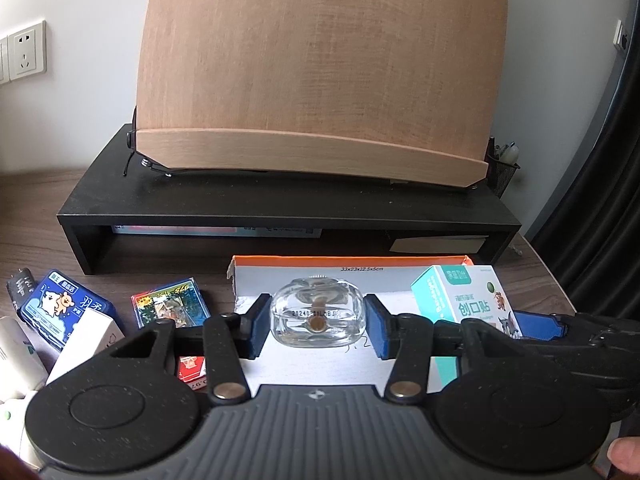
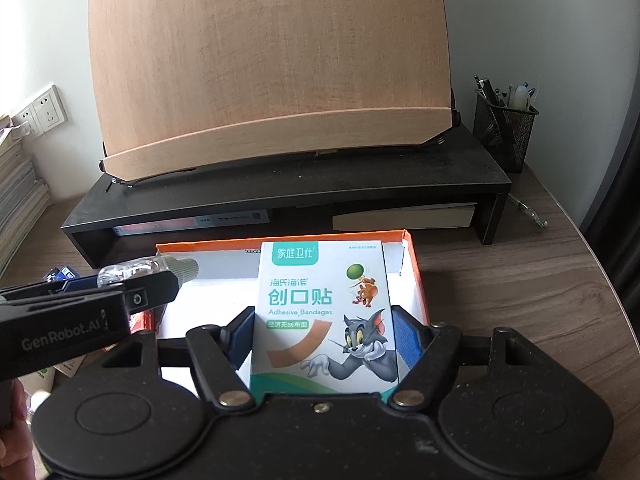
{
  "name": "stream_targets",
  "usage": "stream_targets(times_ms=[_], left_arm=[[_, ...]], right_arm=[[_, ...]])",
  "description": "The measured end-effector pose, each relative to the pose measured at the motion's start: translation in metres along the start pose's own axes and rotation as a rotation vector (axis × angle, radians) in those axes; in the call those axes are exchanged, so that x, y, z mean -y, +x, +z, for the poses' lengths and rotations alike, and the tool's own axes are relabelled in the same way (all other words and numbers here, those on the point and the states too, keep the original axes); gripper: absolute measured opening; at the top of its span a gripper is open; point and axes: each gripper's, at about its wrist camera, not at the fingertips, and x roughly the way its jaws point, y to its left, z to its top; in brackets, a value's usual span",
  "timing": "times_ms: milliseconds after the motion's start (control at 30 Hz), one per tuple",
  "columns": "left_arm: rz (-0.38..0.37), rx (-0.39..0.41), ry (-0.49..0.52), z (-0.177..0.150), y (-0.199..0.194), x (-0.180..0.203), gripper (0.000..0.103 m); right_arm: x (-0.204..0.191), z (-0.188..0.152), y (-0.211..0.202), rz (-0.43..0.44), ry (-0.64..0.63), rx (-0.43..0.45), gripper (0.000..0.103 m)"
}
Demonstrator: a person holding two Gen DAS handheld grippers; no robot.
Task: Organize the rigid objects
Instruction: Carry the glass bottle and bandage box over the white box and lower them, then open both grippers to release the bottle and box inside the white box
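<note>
A clear glass bottle (image 1: 316,320) with a pale ribbed cap sits between the blue pads of my left gripper (image 1: 316,330), which is shut on it. From the right wrist view the bottle (image 2: 132,270) hangs over the left part of a white cardboard box with an orange rim (image 2: 280,239). My right gripper (image 2: 324,336) is shut on a white and teal adhesive bandage box (image 2: 320,312), held upright over the right part of that cardboard box (image 1: 348,258). The left wrist view also shows the bandage box (image 1: 460,300).
A black desk riser (image 1: 280,200) carries a wooden book stand (image 1: 320,60) behind the cardboard box. Loose packs lie at the left: a blue pack (image 1: 64,308), a card pack (image 1: 172,304), a white carton (image 1: 88,340). A mesh pen pot (image 2: 504,128) stands at the right.
</note>
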Motion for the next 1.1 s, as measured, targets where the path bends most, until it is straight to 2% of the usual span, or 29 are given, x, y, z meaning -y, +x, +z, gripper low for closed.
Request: stream_targets(times_ms=[600, 867, 1100], left_arm=[[0.001, -0.004, -0.003, -0.001, 0.007, -0.004, 0.049], [-0.014, -0.004, 0.010, -0.002, 0.012, 0.004, 0.049], [-0.038, -0.013, 0.059, -0.009, 0.027, 0.025, 0.050]], right_arm=[[-0.006, -0.005, 0.029, -0.089, -0.045, -0.033, 0.085], [0.012, -0.005, -0.009, -0.095, 0.006, 0.053, 0.087], [0.019, -0.013, -0.040, -0.105, 0.027, 0.084, 0.088]])
